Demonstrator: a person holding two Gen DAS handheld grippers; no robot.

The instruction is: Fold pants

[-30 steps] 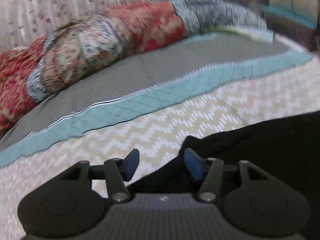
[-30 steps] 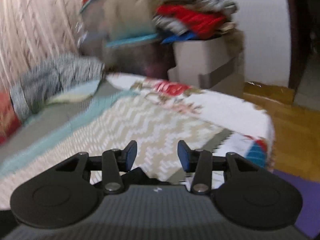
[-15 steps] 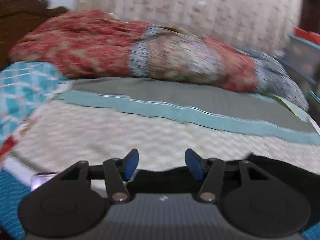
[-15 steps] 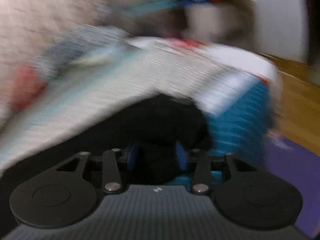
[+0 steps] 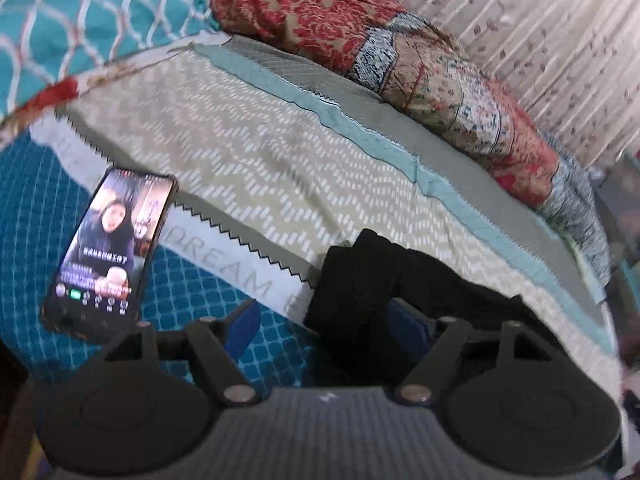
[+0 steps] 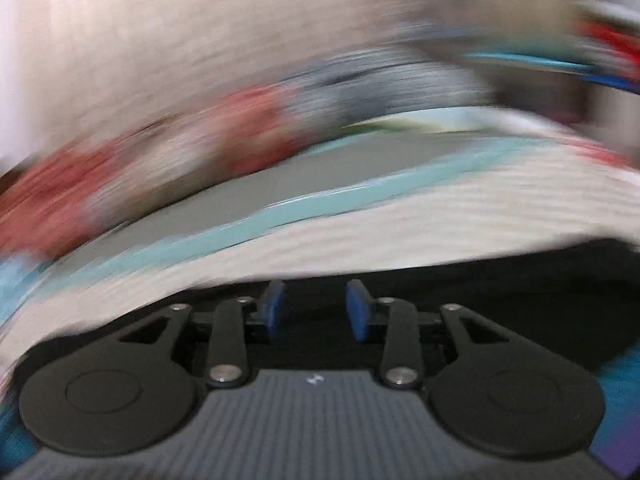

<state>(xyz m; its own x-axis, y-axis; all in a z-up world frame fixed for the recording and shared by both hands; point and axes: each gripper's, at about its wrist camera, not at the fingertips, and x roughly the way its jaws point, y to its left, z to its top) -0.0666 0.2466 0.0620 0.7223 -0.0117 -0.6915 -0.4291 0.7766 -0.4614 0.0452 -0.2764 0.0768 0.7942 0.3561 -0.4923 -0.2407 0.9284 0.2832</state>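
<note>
The black pants [image 5: 360, 280] lie bunched on the bed near its front edge, in the left wrist view. My left gripper [image 5: 324, 320] is open, its blue pads on either side of an end of the pants, low over the cloth. The right wrist view is heavily blurred. There the pants [image 6: 500, 272] show as a dark band across the bottom. My right gripper [image 6: 314, 308] is open just above them, nothing between its blue pads.
A lit phone [image 5: 108, 252] lies on the teal part of the bedcover [image 5: 240, 160], left of my left gripper. A red patterned quilt [image 5: 400, 48] is piled along the far side by the curtain. A teal pillow [image 5: 80, 20] sits at the far left.
My left gripper swung left and down, bringing the phone and the end of the pants into view between its pads. My right gripper swept fast over the pants, still open.
</note>
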